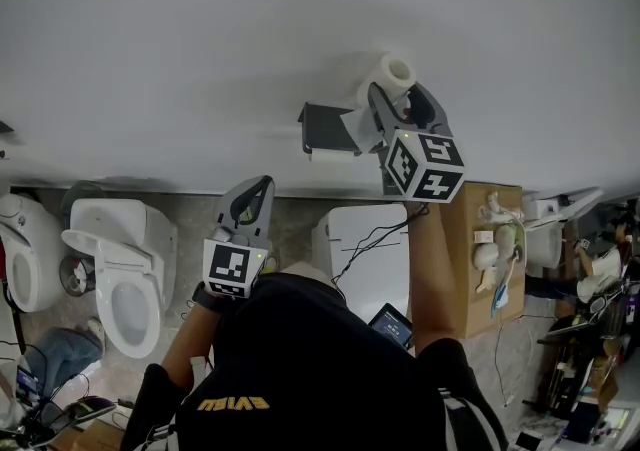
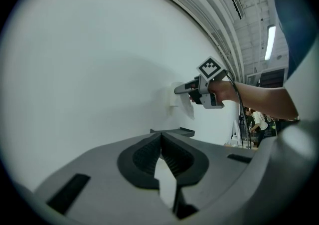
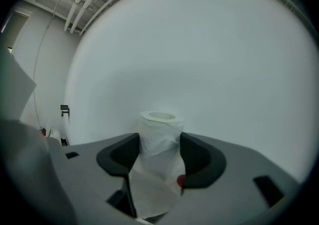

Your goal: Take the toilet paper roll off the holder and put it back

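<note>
Right gripper view: toilet paper roll [image 3: 159, 124] sits between the 2 pads of the right gripper [image 3: 159, 137], clamped across its wound side with the core axis upright.

Handling call:
- Very light, soft and crushable.
- Paper has enough friction that slip looks unlikely.
- A hard squeeze would oval the tube and make re-seating harder.
- Best hold looks like mid-height across the diameter, as now, leaving both core ends free.
- Loose tail is the nuisance: floppy, tears easily, could snag on the bracket.

Looks: white, fairly slim roll with a pale core open at the top. 1 loose sheet hangs down in front between the jaws. There is a small red spot beside 1 pad; can't tell what it is.

Head view: the roll is in the air close to the white wall [image 1: 200, 39], above and right of the dark holder [image 1: 325, 127] and clear of it. The take-off step reads as done, put-back not yet. The holder looks like a flat-lidded bracket with a white bar under it; can't tell if that's the spindle.

Left gripper [image 1: 252, 201] is low and left, well apart from the holder. Left gripper view shows its jaws closed together at the tips with nothing between them.

Floor below: toilet [image 1: 120, 279] at left, cardboard box [image 1: 460, 259] at right.
</note>
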Available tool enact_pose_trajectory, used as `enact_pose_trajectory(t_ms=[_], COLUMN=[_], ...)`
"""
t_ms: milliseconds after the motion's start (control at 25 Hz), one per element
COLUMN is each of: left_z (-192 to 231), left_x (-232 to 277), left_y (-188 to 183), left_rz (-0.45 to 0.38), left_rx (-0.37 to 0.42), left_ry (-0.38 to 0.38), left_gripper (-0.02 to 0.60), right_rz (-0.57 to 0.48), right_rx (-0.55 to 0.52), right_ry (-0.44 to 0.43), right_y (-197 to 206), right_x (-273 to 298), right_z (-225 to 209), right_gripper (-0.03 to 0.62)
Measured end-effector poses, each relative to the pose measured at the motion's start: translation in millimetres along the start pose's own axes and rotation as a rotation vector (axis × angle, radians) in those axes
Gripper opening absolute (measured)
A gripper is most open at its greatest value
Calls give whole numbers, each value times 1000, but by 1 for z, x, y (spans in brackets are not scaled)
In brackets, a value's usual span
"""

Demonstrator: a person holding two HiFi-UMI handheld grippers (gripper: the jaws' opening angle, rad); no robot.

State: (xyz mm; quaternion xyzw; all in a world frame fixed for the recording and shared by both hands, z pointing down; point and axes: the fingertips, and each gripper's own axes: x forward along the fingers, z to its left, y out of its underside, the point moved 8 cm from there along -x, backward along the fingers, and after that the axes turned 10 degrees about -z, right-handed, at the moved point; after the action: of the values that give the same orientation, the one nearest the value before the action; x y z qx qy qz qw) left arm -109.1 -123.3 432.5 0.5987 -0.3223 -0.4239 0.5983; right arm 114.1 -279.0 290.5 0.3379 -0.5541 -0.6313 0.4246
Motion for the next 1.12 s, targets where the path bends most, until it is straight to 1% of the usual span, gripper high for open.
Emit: enact_pose_trajectory(t_ms=[200,280,480,640,800,960,1120], left_z=[2,1,-10,-27,-19,-26,-26], left_x=[3,6,12,31,23,22,26], left_y=[1,3,5,-9,-4,-1,2], left_rz=[2,7,10,11,11,17,17], left_rx=[3,-6,-30,-31,-24,-27,-34], left_ry=[5,9,28,18,20,36,45], left_gripper=[11,11,11,11,12,11,11], right_rz=[-2,2,-6,-28,-50,-69,-72], right_rx=[-92,-110,-86,-75,-62,-43,-43], right_ry=[-21,-28,-59,-61,-67,-67,-66], right_y=[-37,-50,-79,-106,-113,-119,-117], right_x=[0,0,0,-8,-10,-16,-15], right_z=[-5,-9,-20,-54,-48,-53,-54], right_gripper=[256,256,256,256,256,256,256])
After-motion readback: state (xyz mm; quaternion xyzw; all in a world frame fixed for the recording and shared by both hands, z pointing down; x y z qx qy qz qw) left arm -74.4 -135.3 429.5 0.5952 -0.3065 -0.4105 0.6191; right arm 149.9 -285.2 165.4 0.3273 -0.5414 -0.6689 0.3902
